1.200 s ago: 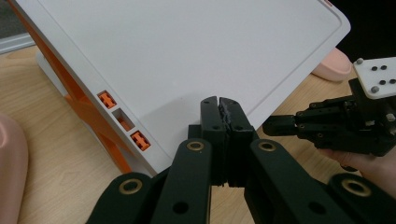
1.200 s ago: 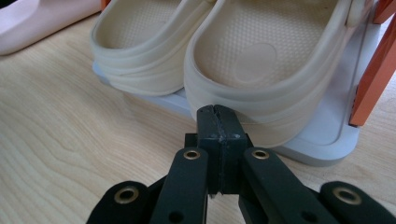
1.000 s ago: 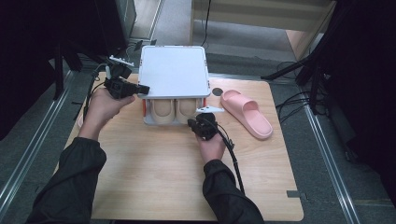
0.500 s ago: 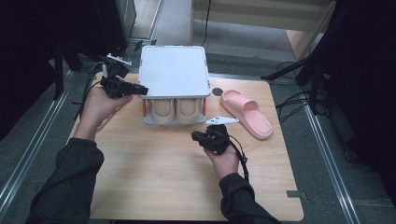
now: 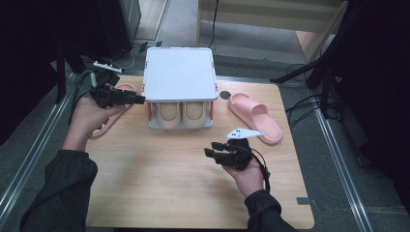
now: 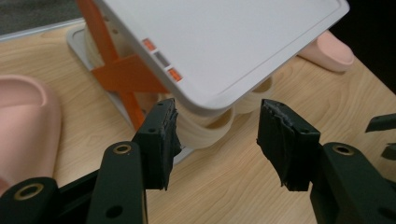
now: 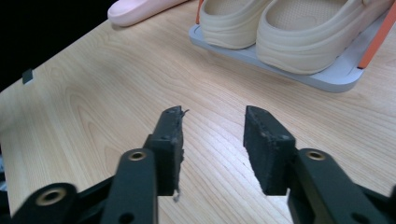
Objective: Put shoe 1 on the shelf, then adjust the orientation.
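Your left gripper point(image 5: 138, 100) is up by the left side of the shoe rack point(image 5: 179, 72), close to its corner. Its jaws are apart and hold nothing. In the left gripper view, the jaws point at the rack's white top point(image 6: 219, 42), with the corner of that top sitting just past the gap between them. You can see an orange cross brace point(image 6: 123, 74) on the side of the rack there.

Your right gripper point(image 5: 211, 150) is over the bare wood of the table point(image 5: 159, 183), near the front of the rack but well apart from it. Its jaws are apart too, and nothing is between them. In the right gripper view, only wood shows in the gap.

Two cream shoes point(image 5: 182, 113) sit side by side on the rack's bottom shelf, under the white top. Their toes point toward you.

One pink slipper point(image 5: 255, 116) lies flat on the table to the right of the rack, just beyond your right hand point(image 5: 249, 176). Another pink slipper point(image 5: 109, 121) lies to the left of the rack, partly hidden under your left hand point(image 5: 89, 118).
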Motion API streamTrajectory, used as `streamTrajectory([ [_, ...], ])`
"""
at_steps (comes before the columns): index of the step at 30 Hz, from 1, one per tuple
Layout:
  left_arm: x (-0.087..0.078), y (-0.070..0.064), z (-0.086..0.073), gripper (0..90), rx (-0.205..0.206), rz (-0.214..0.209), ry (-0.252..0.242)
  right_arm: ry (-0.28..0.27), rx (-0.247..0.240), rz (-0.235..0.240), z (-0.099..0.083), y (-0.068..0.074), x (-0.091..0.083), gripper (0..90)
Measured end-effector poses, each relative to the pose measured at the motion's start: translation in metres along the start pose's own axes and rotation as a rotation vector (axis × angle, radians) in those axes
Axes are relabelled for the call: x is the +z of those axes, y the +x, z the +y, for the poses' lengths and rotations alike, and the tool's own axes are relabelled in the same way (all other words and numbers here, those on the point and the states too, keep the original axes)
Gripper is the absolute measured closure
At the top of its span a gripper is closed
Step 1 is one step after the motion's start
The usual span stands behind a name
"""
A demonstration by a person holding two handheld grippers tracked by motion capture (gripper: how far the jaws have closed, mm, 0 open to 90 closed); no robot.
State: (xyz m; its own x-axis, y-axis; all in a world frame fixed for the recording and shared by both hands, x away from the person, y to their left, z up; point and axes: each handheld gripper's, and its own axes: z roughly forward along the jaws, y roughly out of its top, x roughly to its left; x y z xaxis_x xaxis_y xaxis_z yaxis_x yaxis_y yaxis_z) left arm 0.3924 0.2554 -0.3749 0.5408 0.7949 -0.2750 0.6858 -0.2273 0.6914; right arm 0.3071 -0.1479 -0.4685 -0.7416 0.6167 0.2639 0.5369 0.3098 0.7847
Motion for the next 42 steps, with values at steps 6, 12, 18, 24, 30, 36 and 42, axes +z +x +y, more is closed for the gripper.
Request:
streamTrajectory([
  [6,-0.007,0.009,-0.015,45.7,-0.020,0.002,-0.020,-0.011,0.013,0.029,-0.005,-0.005,-0.006,54.5],
  [12,-0.015,0.016,-0.029,44.0,-0.029,0.029,-0.042,-0.048,0.002,0.032,-0.003,-0.002,-0.010,54.6],
  [18,-0.021,0.023,-0.041,45.3,-0.044,0.051,-0.059,-0.028,-0.002,0.049,-0.001,-0.002,-0.004,54.4],
  [24,-0.018,0.039,-0.056,47.2,-0.057,0.076,-0.053,-0.023,-0.025,0.043,0.000,-0.002,0.005,54.7],
  [30,-0.009,0.054,-0.064,49.0,-0.076,0.083,-0.039,-0.017,-0.022,0.059,0.002,-0.003,0.009,55.5],
  [36,0.002,0.073,-0.074,52.1,-0.109,0.108,-0.003,0.014,-0.029,0.059,0.000,-0.002,0.017,55.7],
  [42,0.014,0.101,-0.083,55.1,-0.157,0.140,0.019,0.022,-0.027,0.052,-0.001,-0.002,0.016,55.9],
])
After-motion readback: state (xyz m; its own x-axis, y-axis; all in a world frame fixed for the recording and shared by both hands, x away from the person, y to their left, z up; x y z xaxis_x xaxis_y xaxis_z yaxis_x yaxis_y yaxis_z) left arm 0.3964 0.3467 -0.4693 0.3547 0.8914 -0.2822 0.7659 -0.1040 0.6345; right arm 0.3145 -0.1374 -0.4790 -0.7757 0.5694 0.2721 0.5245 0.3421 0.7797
